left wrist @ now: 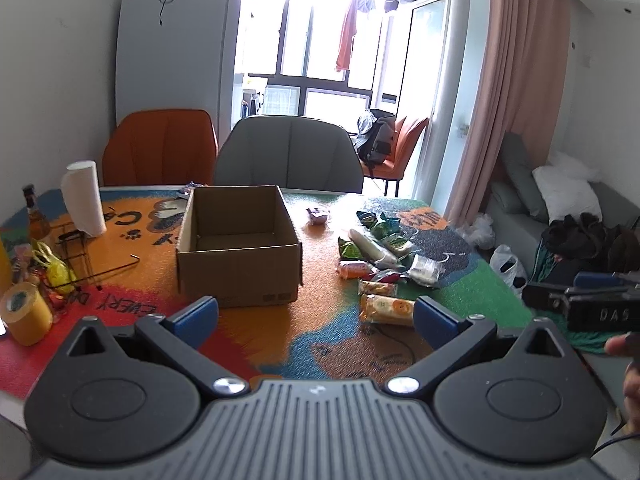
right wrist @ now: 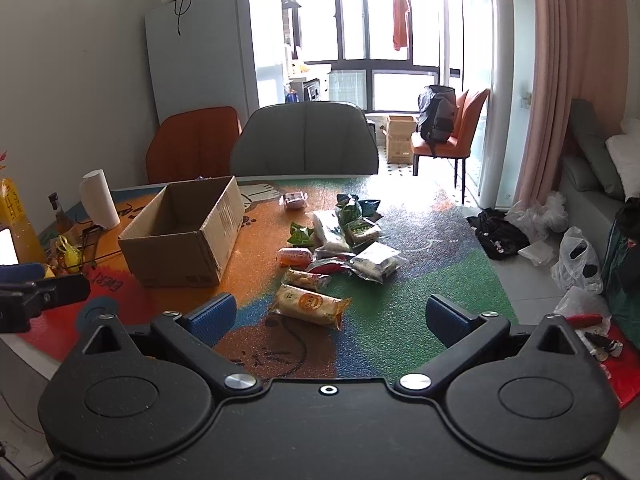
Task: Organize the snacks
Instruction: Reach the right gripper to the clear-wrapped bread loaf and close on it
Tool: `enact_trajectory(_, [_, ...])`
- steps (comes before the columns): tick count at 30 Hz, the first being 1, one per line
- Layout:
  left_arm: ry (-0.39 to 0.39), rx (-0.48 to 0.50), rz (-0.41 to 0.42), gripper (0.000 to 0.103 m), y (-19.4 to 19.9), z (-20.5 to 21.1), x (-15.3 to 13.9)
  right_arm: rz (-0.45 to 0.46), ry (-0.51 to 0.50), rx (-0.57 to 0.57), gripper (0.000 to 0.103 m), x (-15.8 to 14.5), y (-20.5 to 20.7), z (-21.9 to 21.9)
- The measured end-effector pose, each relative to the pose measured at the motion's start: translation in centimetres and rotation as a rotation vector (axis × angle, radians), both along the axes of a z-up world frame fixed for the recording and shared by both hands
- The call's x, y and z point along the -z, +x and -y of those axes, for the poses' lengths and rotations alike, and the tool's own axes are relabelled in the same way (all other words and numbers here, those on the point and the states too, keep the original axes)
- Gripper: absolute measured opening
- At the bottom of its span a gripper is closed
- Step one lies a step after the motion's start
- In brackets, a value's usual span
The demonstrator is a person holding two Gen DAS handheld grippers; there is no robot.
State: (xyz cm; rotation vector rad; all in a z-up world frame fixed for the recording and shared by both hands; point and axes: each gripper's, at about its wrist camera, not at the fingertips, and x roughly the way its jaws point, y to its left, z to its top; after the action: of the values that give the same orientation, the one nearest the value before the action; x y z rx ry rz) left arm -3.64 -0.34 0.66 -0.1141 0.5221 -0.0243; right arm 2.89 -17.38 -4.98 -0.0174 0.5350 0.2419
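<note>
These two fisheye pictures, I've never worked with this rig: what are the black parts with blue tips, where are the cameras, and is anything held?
No robot: a person holds a two-finger tool in each hand, with a camera looking along its fingers. One view shows the left tool, the other the right tool. Both are open and hold nothing. On the colourful table stands an empty cardboard box. Right of it lies a heap of snack packets, the nearest an orange-labelled packet. A paper roll stands at the left.
</note>
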Motion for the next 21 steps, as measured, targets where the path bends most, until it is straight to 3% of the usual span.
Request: enact_trajectory(21, [-0.115, 0.036, -0.059, 0.103, 11.4, 1.5, 3.9, -0.092, 0.126, -0.007, 0.103, 3.6, 10.0, 3.9])
